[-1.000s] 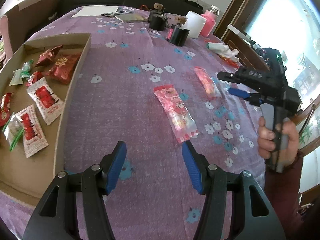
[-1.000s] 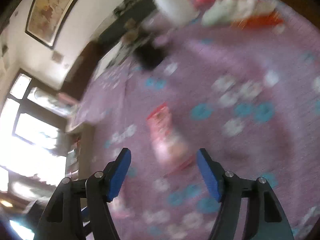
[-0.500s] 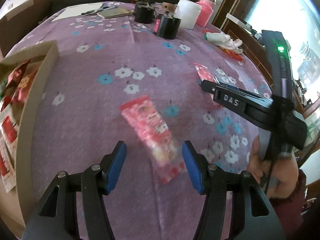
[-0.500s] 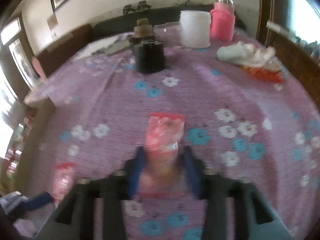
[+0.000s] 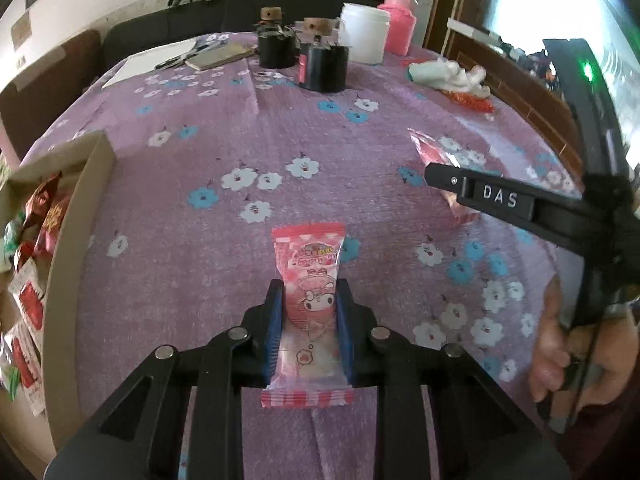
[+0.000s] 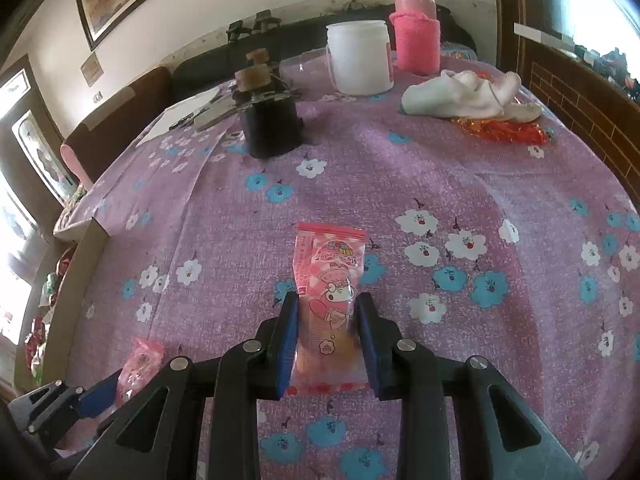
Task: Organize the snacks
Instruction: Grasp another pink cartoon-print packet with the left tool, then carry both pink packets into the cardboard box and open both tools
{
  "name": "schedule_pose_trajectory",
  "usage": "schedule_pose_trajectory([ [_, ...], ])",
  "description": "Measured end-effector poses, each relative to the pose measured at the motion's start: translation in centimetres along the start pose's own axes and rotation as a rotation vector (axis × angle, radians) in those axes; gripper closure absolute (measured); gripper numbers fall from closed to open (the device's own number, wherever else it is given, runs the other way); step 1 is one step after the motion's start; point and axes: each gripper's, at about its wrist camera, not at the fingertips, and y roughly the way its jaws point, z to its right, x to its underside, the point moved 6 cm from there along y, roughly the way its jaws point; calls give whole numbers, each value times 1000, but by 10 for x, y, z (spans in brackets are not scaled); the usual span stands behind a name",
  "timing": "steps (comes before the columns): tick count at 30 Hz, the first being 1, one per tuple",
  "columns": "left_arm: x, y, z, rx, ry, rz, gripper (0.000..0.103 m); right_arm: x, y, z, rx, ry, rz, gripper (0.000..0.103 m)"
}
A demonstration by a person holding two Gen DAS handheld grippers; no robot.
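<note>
A pink snack packet (image 5: 310, 258) with a cartoon print lies lengthwise on the purple flowered tablecloth, and my left gripper (image 5: 310, 292) is shut on its middle. A second pink snack packet (image 6: 330, 256) of the same kind sits between my right gripper's (image 6: 326, 304) blue pads, which press on both its sides. In the left wrist view the right gripper's finger (image 5: 496, 198) covers most of that second packet (image 5: 430, 148). The cardboard box (image 5: 76, 216) at the left edge holds several red and green snacks.
At the far end of the table stand two black jars (image 5: 322, 66), a white tub (image 5: 364, 34) and a pink bottle (image 5: 398, 26). A white cloth (image 6: 460, 94) and a red wrapper (image 6: 500, 130) lie at the right. Papers (image 5: 152, 62) lie far left.
Both grippers have come over a pink packet and shut on it. The left one moved right, away from the box; the right one turned straight toward the table's far end.
</note>
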Motion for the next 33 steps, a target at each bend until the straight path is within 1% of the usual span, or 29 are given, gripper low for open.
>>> schedule_pose_trajectory([
  [4, 3, -26, -16, 32, -63, 37, 82, -1, -7, -3, -6, -11, 33, 74],
  [8, 11, -67, -53, 33, -156, 97, 82, -1, -12, -5, -23, -11, 58, 74],
  [10, 19, -85, -80, 12, -212, 122, 82, -1, -14, -8, -24, -19, 66, 74],
  [13, 33, -103, -120, -30, -289, 141, 81, 1, -16, -15, -26, -37, 76, 74],
  [14, 41, -109, -140, -53, -328, 146, 81, 2, -18, -19, -29, -47, 83, 74],
  [18, 64, -124, -193, -124, -431, 142, 81, 6, -25, -40, -60, -73, 90, 75],
  [21, 74, -129, -221, -169, -477, 144, 81, 11, -40, -70, -118, -105, 93, 75],
  [23, 79, -130, -236, -187, -503, 140, 81, 19, -52, -103, -203, -130, 76, 75],
  [26, 84, -124, -252, -203, -520, 126, 81, 29, -64, -154, -285, -205, 49, 75],
  [30, 86, -115, -262, -204, -519, 110, 81, 49, -73, -222, -387, -306, -1, 75],
  [33, 84, -105, -271, -209, -523, 97, 81, 66, -73, -263, -433, -372, -44, 76],
])
